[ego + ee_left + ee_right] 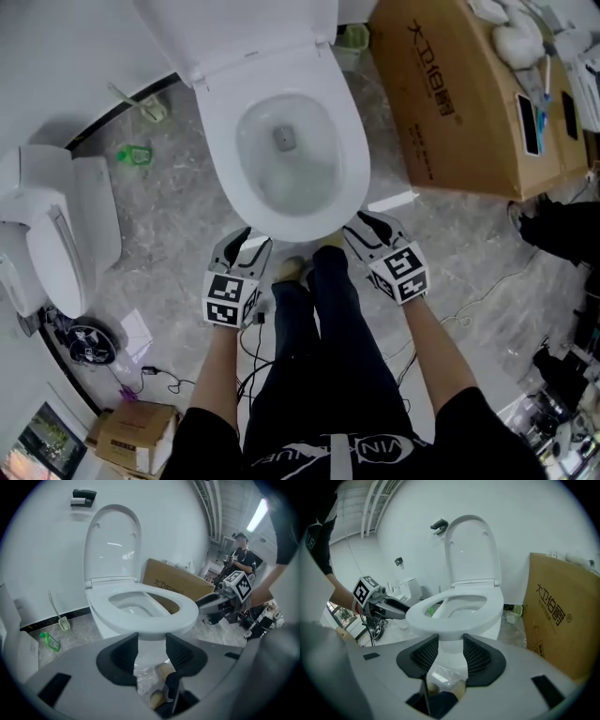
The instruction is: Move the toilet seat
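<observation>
The white toilet has its seat (220,141) down on the bowl and its lid (234,28) raised against the wall. My left gripper (246,242) is at the front left of the bowl and my right gripper (367,228) at the front right, both just under the seat's front edge. In the left gripper view the left gripper (151,651) is open, with the seat's front rim (154,620) just beyond and above the gap. The right gripper view shows the right gripper (451,653) open as well, below the seat (457,616). Neither gripper's pads press on anything.
A large cardboard box (459,94) stands right of the toilet. A second white toilet unit (56,234) lies at the left, with a toilet brush (141,103) and green bottle (134,153) near the wall. Cables (159,380) and a small box (136,431) lie on the floor. A person (241,559) stands beyond.
</observation>
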`<state>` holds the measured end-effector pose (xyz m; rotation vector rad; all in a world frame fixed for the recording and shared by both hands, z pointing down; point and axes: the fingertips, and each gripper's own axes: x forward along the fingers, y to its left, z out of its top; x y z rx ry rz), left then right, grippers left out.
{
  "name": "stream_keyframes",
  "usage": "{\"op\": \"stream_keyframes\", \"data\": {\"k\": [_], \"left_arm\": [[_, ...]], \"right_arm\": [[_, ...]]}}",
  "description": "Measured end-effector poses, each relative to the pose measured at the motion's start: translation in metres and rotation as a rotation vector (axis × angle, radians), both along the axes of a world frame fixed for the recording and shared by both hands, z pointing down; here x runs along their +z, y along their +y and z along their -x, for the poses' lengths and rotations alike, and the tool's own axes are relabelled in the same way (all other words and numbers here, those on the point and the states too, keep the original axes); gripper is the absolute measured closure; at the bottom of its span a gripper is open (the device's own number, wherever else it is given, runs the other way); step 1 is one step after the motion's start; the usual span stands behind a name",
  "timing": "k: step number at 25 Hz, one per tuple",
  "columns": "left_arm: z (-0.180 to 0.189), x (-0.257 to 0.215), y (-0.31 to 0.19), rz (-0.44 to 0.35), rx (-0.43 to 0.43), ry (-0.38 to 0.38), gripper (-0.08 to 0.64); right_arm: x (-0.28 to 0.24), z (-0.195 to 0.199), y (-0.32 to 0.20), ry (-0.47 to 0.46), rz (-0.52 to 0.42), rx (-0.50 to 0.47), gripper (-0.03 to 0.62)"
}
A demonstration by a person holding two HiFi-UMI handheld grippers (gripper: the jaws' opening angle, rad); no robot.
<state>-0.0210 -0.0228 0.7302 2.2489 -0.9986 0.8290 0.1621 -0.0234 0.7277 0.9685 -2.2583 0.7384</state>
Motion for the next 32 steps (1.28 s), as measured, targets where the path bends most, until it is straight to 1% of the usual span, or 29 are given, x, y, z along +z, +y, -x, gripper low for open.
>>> {"op": "stream_keyframes", "data": {"k": [6, 15, 23, 29, 32], "left_arm": [[0.000, -0.037, -0.009, -0.027, -0.014, 0.014, 0.376], [0.001, -0.090, -0.033, -0.100, -0.038, 0.029, 0.402], [0.003, -0.139, -0.058, -0.172, -0.114, 0.089, 0.457], [0.006, -0.170, -0.077, -0.198, -0.174, 0.130, 0.477], [0.005, -0.187, -0.092, -0.227, -0.198, 0.140, 0.503]], "right_arm": [[-0.039, 0.001, -0.010, -0.031, -0.022, 0.000, 0.419], [-0.093, 0.005, -0.036, -0.060, -0.056, 0.018, 0.419], [-0.143, 0.011, -0.067, -0.096, -0.122, 0.020, 0.420], [-0.176, 0.016, -0.089, -0.091, -0.174, 0.015, 0.430], [-0.193, 0.018, -0.104, -0.097, -0.201, 0.016, 0.434]]}}
